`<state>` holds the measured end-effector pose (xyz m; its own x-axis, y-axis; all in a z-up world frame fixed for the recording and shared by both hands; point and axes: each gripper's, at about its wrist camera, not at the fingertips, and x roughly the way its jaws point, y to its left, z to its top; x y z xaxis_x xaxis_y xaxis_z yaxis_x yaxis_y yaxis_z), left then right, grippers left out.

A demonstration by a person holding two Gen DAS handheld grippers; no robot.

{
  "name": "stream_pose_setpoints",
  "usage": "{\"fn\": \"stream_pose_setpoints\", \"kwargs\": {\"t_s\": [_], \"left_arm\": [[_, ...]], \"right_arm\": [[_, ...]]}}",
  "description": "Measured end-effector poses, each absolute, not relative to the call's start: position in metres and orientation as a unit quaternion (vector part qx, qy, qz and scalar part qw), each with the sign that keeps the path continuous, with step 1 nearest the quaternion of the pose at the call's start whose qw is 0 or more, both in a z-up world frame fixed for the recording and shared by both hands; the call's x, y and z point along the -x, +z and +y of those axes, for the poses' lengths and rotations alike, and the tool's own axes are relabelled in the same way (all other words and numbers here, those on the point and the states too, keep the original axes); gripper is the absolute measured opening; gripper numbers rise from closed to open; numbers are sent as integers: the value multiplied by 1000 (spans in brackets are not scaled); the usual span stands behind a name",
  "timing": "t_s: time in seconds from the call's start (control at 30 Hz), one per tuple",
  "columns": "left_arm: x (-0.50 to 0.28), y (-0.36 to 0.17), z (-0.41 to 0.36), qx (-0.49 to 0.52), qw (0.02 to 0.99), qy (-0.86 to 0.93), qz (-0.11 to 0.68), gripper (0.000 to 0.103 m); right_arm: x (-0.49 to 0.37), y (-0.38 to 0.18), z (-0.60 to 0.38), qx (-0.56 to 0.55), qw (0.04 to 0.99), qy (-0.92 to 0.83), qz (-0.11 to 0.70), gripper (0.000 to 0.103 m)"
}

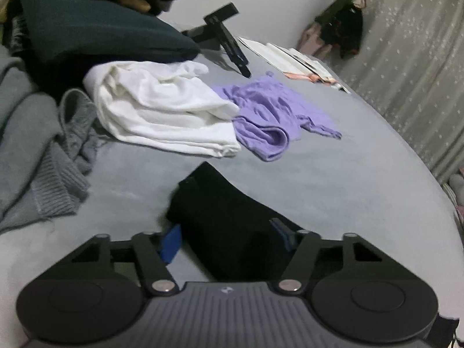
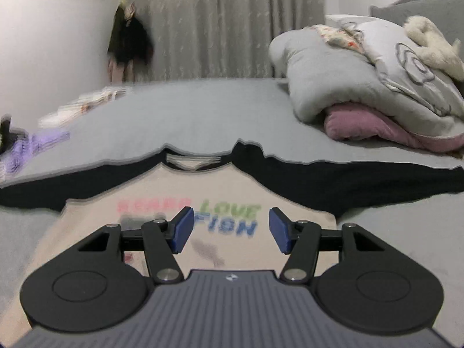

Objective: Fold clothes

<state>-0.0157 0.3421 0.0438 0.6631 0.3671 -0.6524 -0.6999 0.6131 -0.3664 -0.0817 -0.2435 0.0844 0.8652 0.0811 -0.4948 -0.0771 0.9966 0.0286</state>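
A beige T-shirt [image 2: 203,191] with black sleeves and coloured lettering lies flat on the grey bed [image 2: 188,110]. My right gripper [image 2: 231,230] hovers open just over its chest print, with nothing between the blue pads [image 2: 182,229]. In the left wrist view, one black sleeve [image 1: 226,220] of that shirt lies on the bed [image 1: 333,179]. My left gripper [image 1: 226,237] is open wide, and the sleeve's fabric runs between its fingers. The blue pads [image 1: 171,243] stand apart on either side of the cloth.
Beyond the sleeve lie a crumpled white garment [image 1: 162,110], a purple garment [image 1: 269,116] and a grey knit sweater [image 1: 37,156]. Dark folded clothes [image 1: 95,29], a black stand [image 1: 229,40] and papers [image 1: 293,58] sit farther back. A rolled duvet [image 2: 362,72] on a pink blanket [image 2: 377,130] is at the right.
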Motion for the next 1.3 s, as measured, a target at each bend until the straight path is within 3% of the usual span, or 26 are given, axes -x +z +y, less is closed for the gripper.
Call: {"fn": "stream_pose_setpoints", "kwargs": {"t_s": [0.07, 0.13, 0.2, 0.4, 0.57, 0.77, 0.9, 1.3], "left_arm": [[19, 44, 345, 329, 852, 314, 258, 48], [25, 45, 350, 354, 844, 318, 249, 27], [35, 45, 361, 393, 832, 318, 230, 19], [59, 49, 384, 446, 818, 314, 183, 19], [62, 38, 394, 481, 799, 303, 193, 19], [65, 44, 396, 473, 807, 300, 185, 17], [61, 43, 395, 464, 811, 291, 206, 5], [74, 55, 410, 478, 803, 280, 220, 5]], "right_arm": [[84, 85, -243, 0, 966, 39, 254, 60], [87, 87, -242, 4, 967, 36, 252, 60], [90, 88, -242, 8, 968, 34, 250, 60], [83, 81, -250, 17, 968, 37, 249, 60], [83, 81, -251, 14, 968, 37, 249, 60], [84, 82, -251, 11, 968, 39, 247, 60], [85, 81, -252, 10, 968, 39, 247, 60], [81, 83, -258, 8, 967, 47, 249, 60]]}}
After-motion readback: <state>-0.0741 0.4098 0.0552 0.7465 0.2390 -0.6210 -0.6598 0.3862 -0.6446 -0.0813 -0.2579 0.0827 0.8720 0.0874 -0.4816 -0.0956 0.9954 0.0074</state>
